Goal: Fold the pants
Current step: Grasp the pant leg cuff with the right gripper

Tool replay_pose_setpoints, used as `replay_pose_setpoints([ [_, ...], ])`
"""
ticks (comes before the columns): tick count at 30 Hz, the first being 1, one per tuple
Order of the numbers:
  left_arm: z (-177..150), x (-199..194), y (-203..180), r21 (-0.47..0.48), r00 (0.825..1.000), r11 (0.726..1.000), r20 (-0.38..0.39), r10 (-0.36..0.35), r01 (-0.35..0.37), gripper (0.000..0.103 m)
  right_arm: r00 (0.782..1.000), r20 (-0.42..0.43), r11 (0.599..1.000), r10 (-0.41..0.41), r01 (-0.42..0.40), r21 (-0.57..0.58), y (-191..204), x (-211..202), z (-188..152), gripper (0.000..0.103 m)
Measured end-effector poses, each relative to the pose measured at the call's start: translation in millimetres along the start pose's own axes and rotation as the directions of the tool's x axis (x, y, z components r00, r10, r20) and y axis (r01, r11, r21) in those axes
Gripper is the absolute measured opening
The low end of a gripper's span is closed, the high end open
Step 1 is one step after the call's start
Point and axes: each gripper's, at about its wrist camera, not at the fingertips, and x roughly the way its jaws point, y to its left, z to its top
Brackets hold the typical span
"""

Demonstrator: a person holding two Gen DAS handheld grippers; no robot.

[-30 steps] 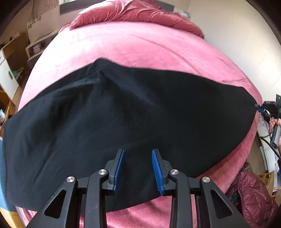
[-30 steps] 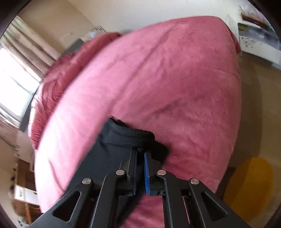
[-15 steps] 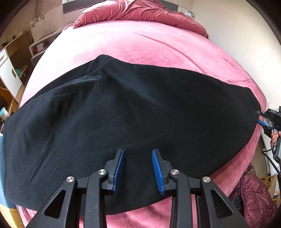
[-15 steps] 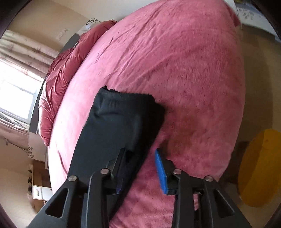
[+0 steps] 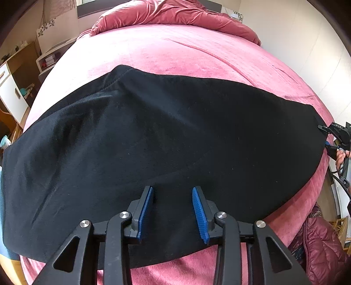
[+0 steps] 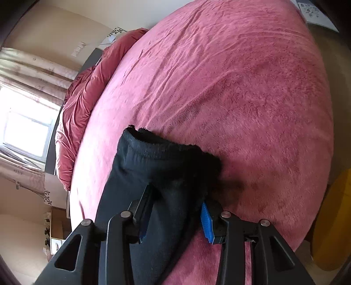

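Note:
The black pants lie spread flat across the pink bed, legs folded one on the other. My left gripper is open and empty, hovering over the pants' near edge. In the right wrist view the pants' cuffed leg end lies on the bed and my right gripper is open, its jaws straddling the fabric without pinching it. The right gripper also shows in the left wrist view at the pants' far right end.
A crumpled red duvet lies at the head of the bed. A white and wood cabinet stands to the left. A dark red padded jacket lies by the bed's right side. A yellow round object sits on the floor.
My right gripper was shut on the leg end, then opened and let it drop flat on the bed. The left gripper stayed open and barely moved.

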Motion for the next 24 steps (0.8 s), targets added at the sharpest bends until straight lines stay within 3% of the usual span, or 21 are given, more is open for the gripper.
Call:
replay_pose_setpoints([
  [7, -2, 3, -4, 0.000, 1.000, 1.000, 0.000, -0.001, 0.001, 0.040, 1.000, -0.005, 0.999, -0.012, 0.011, -0.036, 0, -5, -4, 0.033],
  [14, -4, 4, -1, -0.024, 1.000, 0.999, 0.004, -0.021, 0.021, 0.040, 1.000, -0.021, 1.000, 0.016, -0.016, 0.006, -5, -19, -17, 0.041],
  [18, -3, 2, 8, -0.036, 0.999, 0.999, 0.007, -0.034, 0.034, 0.040, 0.999, -0.036, 0.999, 0.036, -0.036, -0.003, -3, -28, -30, 0.057],
  [24, -6, 1, 17, -0.064, 0.998, 0.996, 0.003, -0.056, 0.056, 0.040, 0.999, -0.021, 0.998, 0.047, -0.046, 0.031, -6, -20, -30, 0.059],
])
